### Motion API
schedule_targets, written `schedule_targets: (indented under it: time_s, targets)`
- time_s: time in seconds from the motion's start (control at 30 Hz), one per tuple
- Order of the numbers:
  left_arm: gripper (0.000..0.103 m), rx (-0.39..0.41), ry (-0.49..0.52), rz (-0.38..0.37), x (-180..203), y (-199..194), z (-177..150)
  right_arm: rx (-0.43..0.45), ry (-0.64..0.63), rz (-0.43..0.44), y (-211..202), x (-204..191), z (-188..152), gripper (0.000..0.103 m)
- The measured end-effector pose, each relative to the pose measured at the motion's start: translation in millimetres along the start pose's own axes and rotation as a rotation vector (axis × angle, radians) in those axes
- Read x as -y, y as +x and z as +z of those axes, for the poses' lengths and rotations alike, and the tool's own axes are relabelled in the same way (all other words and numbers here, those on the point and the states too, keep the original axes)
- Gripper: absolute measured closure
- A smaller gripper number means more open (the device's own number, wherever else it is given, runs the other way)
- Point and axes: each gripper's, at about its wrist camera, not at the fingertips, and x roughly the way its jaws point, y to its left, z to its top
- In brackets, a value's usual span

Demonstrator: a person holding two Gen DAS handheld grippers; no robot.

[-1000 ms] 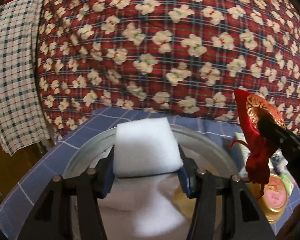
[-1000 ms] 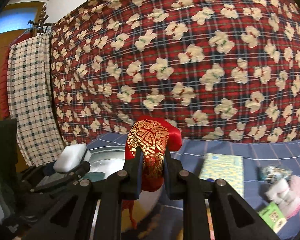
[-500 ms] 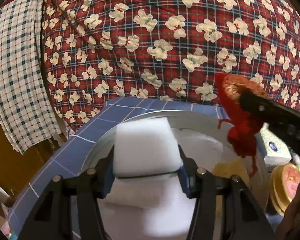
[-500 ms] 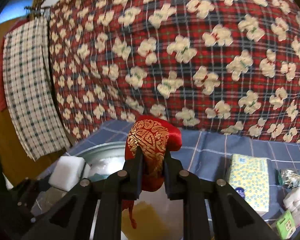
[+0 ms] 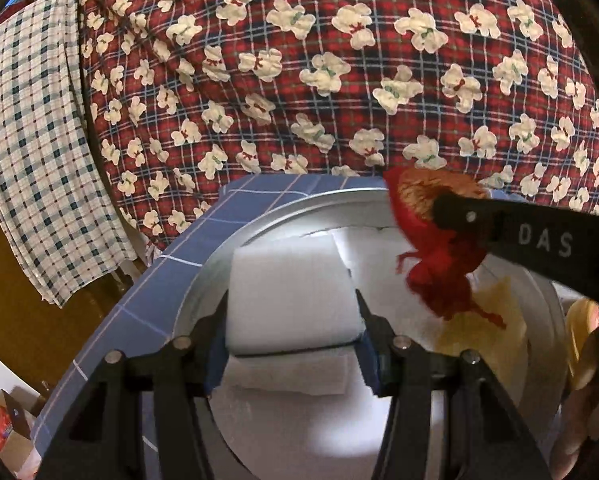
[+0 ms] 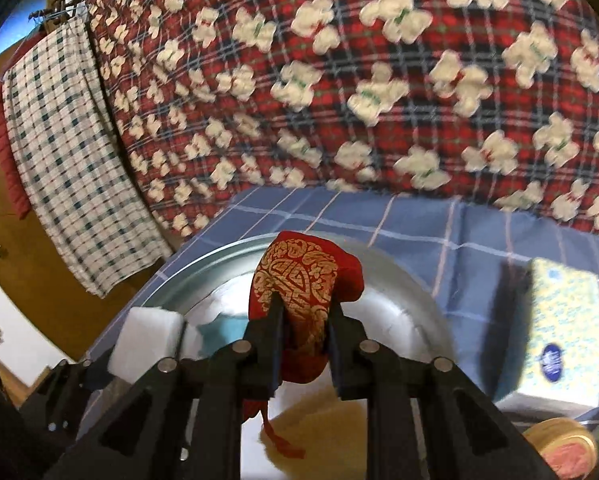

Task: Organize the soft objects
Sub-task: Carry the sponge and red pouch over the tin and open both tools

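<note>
A red drawstring pouch with gold embroidery [image 6: 299, 300] is being released over the round silver metal basin [image 6: 411, 300] as the right gripper's [image 6: 303, 344] jaws are opening; the left gripper [image 5: 291, 320], half-open, is being kept clamped on a white foam block [image 5: 287, 292] above the basin, awaiting its drop.

A red plaid blanket [image 6: 379, 92] printed with cream bears fills the background. A checked towel [image 6: 63, 156] hangs beside it on the left. On the blue cloth [image 6: 419, 224] lies a tissue pack [image 6: 555, 332] (yellow-patterned) and, nearer, what looks like a round tin [image 6: 559, 444].
</note>
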Motion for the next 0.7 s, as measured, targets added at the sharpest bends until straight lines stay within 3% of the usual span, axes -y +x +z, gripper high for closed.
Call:
schedule_targets:
  time_s: [0.1,0.13,0.17,0.2,0.27,0.37,0.5,0.57,0.63,0.7]
  targets:
    - [0.040,-0.016,0.005,-0.001,1,2,-2,-0.011,0.021,0.037,1,1,-4,0.047]
    - [0.028,-0.023,0.000,-0.003,1,2,-3,0.004,0.026,0.052,-1,1,-5,0.034]
    - [0.024,-0.028,-0.003,-0.002,1,3,-4,0.030,0.031,0.067,-6,1,-6,0.030]
    - [0.020,-0.027,-0.008,0.006,1,3,-5,0.060,0.032,0.077,-13,0,-6,0.030]
    - [0.001,-0.007,-0.009,0.020,2,-2,-6,0.101,0.019,0.075,-22,-1,-7,0.030]
    - [0.000,0.039,-0.007,0.050,5,-11,-6,0.211,-0.021,0.018,-44,-2,-13,0.030]
    - [0.000,0.056,-0.032,0.035,6,-14,-8,0.374,-0.062,-0.087,-70,0,-29,0.029]
    - [0.000,0.091,-0.052,0.056,5,-18,-11,0.461,-0.071,-0.150,-82,2,-39,0.021]
    - [0.000,0.123,-0.077,0.067,4,-22,-13,0.538,-0.077,-0.203,-92,4,-47,0.019]
    - [0.000,0.140,-0.105,0.059,2,-24,-14,0.570,-0.083,-0.234,-97,5,-49,0.016]
